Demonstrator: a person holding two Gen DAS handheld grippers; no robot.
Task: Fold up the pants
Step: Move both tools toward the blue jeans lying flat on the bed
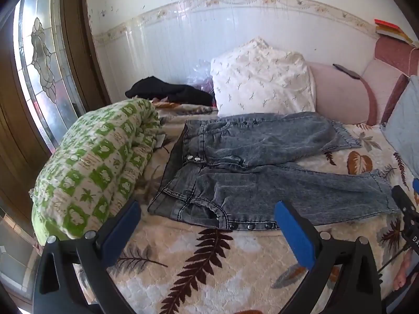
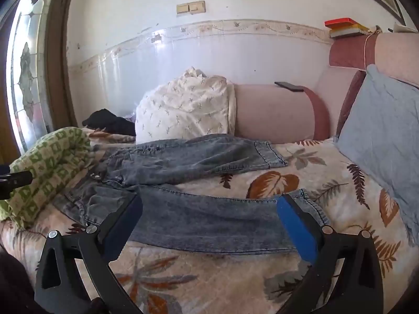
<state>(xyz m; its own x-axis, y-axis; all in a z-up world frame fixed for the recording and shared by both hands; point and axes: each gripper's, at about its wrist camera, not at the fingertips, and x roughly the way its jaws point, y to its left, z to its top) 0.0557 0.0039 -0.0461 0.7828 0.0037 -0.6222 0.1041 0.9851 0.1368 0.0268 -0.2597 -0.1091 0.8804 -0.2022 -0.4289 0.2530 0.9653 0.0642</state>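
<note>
Jeans (image 1: 262, 172) lie unfolded at frame centre. Left gripper (image 1: 207, 217) and right gripper (image 2: 209, 209) gape wide, empty. Best pinch both layers at waistband and hem.

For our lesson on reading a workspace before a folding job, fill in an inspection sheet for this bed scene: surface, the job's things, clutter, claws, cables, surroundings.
Surface: bed with a leaf-print blanket, soft and quilted.
Job's things: grey jeans lying unfolded, legs spread apart, waist toward the green quilt roll.
Clutter: white pillow, black garment, blue pillow, phone on the pink headboard.
Claws: left claw open, empty, over the waist end; right claw open, empty, over the near leg.
Cables: nothing seen.
Surroundings: tiled wall, stained-glass door, books on the headboard top.
</note>
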